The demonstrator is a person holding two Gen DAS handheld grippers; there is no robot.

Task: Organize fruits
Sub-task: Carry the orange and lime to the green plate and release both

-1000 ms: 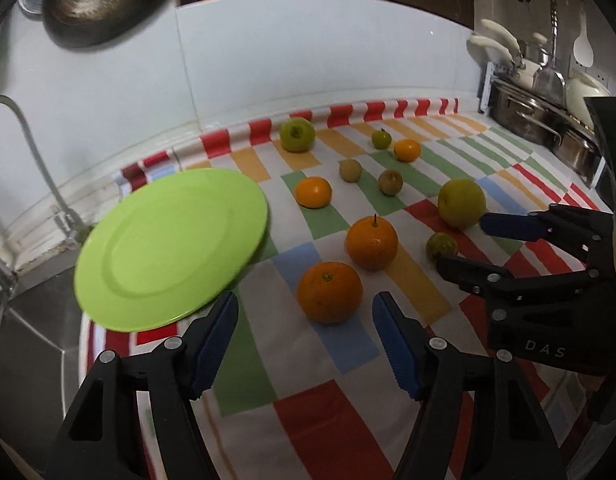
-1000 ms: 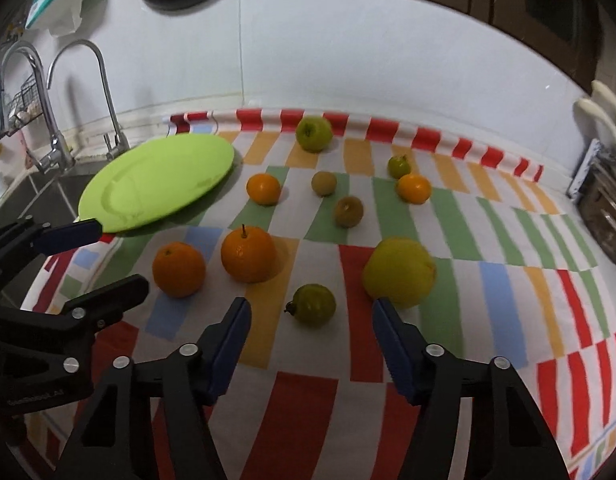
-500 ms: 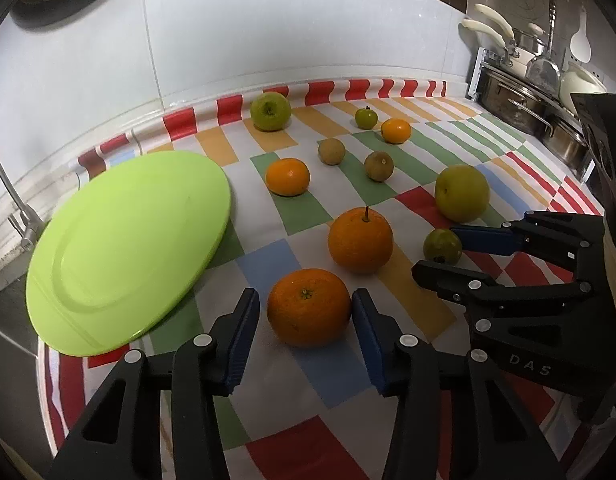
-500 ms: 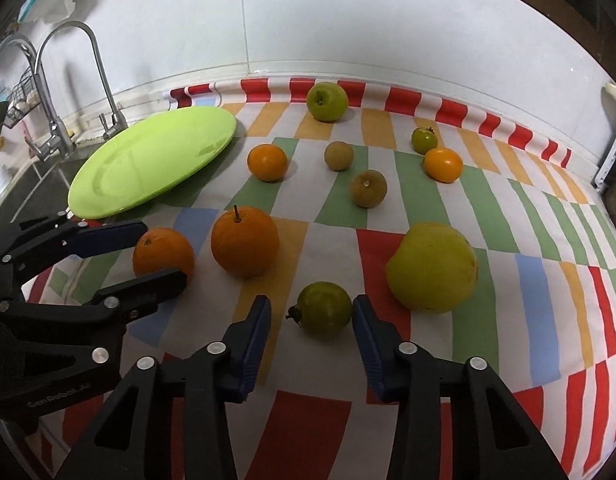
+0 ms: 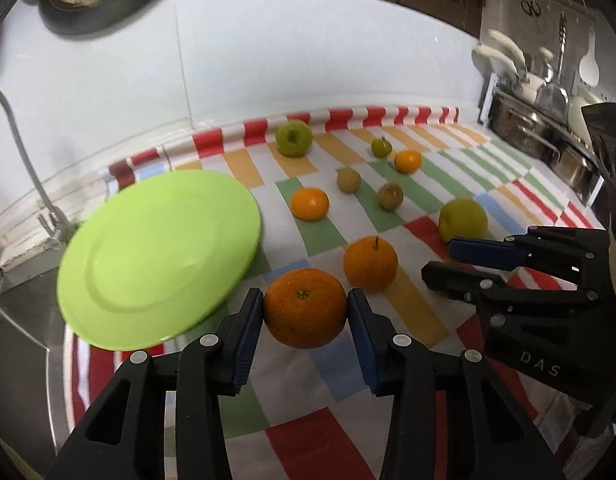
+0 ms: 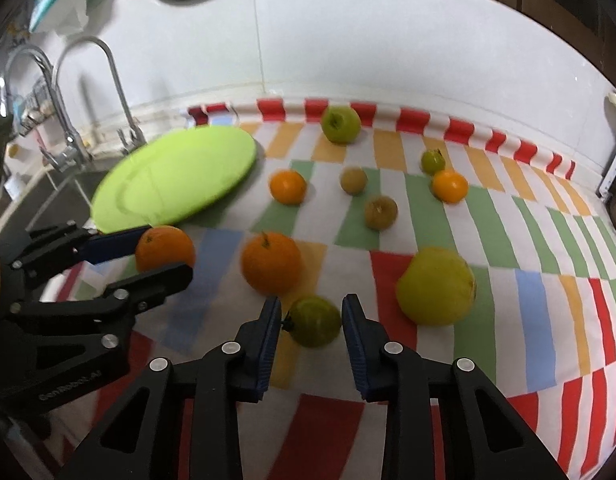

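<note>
My left gripper [image 5: 305, 312] is shut on a large orange [image 5: 305, 307], held just above the striped cloth; the same orange shows in the right wrist view [image 6: 163, 247]. My right gripper [image 6: 311, 320] is shut on a small green fruit [image 6: 314, 321], its pads touching both sides. A lime-green plate [image 5: 155, 256] lies at the left by the sink. A stemmed orange [image 5: 370, 258], a yellow-green fruit [image 6: 436, 286], a green apple [image 5: 293, 138] and several small fruits lie on the cloth.
A sink with taps [image 6: 71, 136] lies left of the cloth [image 5: 320, 436]. Pots and utensils [image 5: 536, 120] stand at the far right. A white tiled wall backs the counter.
Both grippers moved forward and closed. The left one took hold of the large orange and the right one closed on the small green fruit. Both seem slightly raised.
</note>
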